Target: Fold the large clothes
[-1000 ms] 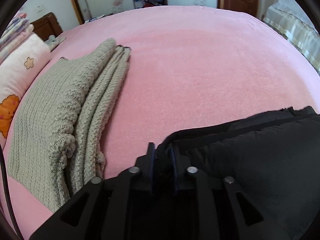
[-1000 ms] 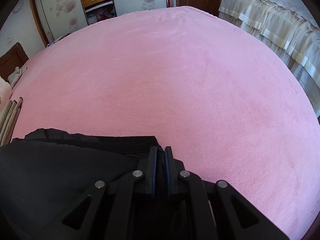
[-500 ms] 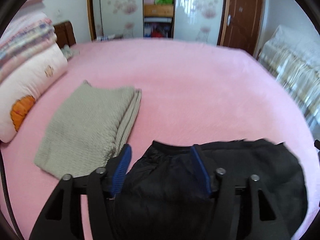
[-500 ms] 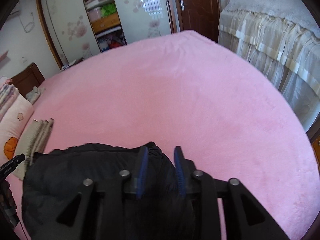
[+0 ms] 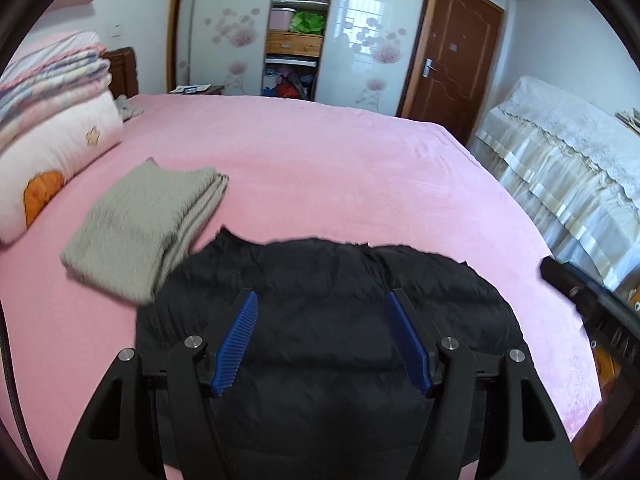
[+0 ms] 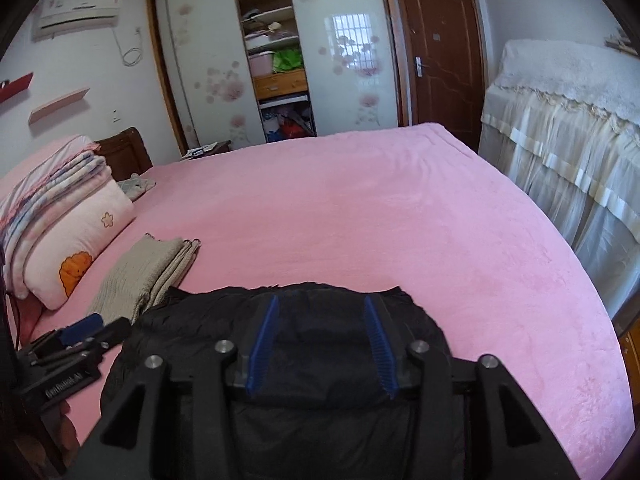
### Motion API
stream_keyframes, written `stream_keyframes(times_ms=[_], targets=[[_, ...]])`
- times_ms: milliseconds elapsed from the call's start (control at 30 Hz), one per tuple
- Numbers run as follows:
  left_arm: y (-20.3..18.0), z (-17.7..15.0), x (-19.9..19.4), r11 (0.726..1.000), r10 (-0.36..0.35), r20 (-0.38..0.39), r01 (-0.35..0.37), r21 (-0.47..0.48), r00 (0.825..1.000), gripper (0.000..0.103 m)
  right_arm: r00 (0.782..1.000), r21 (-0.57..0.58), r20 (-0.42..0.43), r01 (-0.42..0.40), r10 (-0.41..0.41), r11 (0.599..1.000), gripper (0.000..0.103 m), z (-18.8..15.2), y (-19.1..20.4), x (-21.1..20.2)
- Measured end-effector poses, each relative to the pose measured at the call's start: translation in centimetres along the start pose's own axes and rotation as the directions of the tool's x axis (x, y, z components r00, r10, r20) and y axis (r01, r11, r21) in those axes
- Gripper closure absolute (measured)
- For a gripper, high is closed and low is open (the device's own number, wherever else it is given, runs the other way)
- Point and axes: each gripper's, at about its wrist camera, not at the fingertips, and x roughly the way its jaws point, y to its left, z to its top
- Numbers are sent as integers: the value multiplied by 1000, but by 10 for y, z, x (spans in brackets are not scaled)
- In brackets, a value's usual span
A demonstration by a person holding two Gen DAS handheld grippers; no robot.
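A black padded garment (image 5: 328, 312) lies folded on the pink bed (image 5: 320, 160), near its front edge; it also shows in the right wrist view (image 6: 320, 336). My left gripper (image 5: 322, 308) is open and empty, raised above the garment. My right gripper (image 6: 320, 312) is open and empty, also above it. The right gripper's tip shows at the right edge of the left wrist view (image 5: 568, 280). The left gripper shows at the lower left of the right wrist view (image 6: 76, 344).
A folded grey knit sweater (image 5: 140, 228) lies just left of the black garment. Pillows and folded blankets (image 5: 48, 128) are stacked at the left. A wardrobe (image 5: 296, 28) and a door (image 5: 452, 56) stand behind the bed. A lace-covered piece of furniture (image 5: 568, 168) stands on the right.
Both grippers were shut on the black garment's edge a second ago. They have let go, opened wide and pulled up and back. The garment now lies flat on the bed.
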Motion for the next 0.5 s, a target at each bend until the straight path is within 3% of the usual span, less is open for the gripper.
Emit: stream_keyframes(times_ms=[100, 167, 300, 367, 500], targets=[[0, -24, 12, 998, 55, -9, -55, -13, 998, 38, 996, -9, -36, -78, 78, 997, 53, -28, 20, 10], [8, -41, 22, 994, 100, -27, -101, -31, 995, 38, 994, -3, -72, -87, 86, 996, 53, -49, 29, 20], [30, -69, 32, 990, 123, -40, -125, -68, 992, 38, 980, 18, -154, -127, 128, 992, 53, -86, 31, 45], [43, -77, 41, 991, 122, -35, -124, -51, 992, 37, 982, -7, -167, -96, 93, 995, 53, -96, 28, 52], [69, -79, 52, 990, 125, -21, -126, -61, 992, 24, 989, -76, -137, 38, -48, 996, 54, -111, 6, 57]])
